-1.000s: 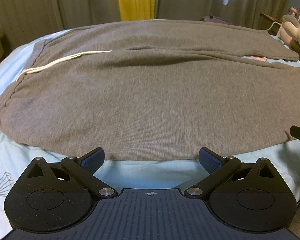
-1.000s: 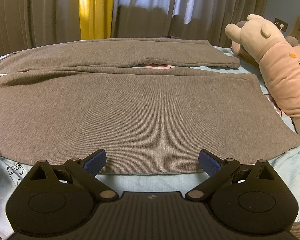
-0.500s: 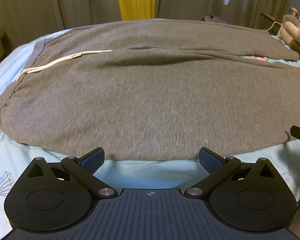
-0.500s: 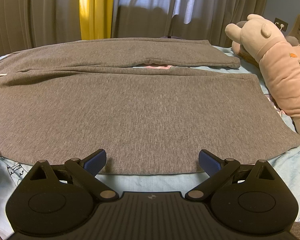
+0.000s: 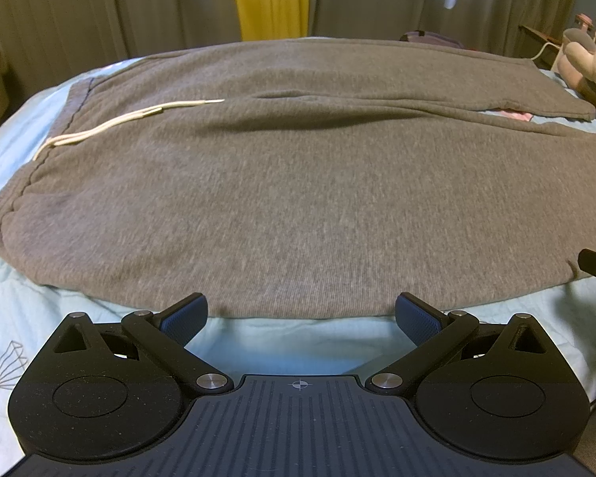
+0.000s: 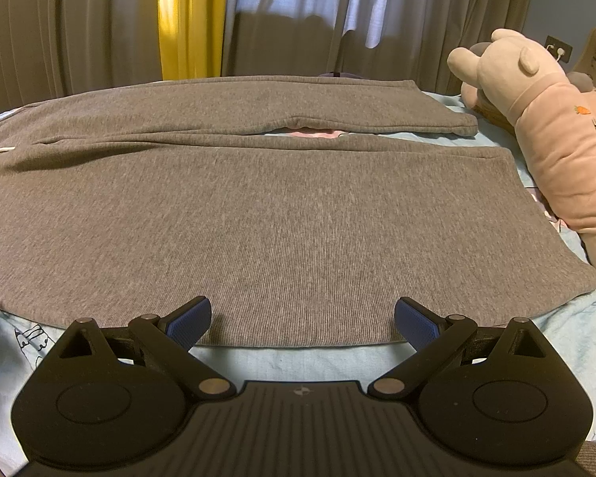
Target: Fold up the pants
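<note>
On the bed (image 5: 79, 330), grey pants (image 5: 298, 198) lie spread flat across the light blue sheet, waistband to my left and leg hems to my right. Both legs run side by side, the far one slightly parted from the near one, with a strip of pink showing in the gap. White drawstring (image 5: 111, 127) rests on the fabric near the waistband. My left gripper (image 5: 301, 316) sits at the near edge of the pants, its fingers (image 5: 184, 316) spread wide and holding nothing; the blue pads are just short of the cloth edge. My right gripper (image 6: 302, 318) is at the near edge of the lower leg, fingers (image 6: 415, 320) likewise spread wide, tips over the hem of the fabric, nothing pinched. A plush toy (image 6: 544, 127) in a pink top lies just beside the leg hems on my right. Curtains (image 6: 186, 20) hang behind the bed, one panel yellow.
</note>
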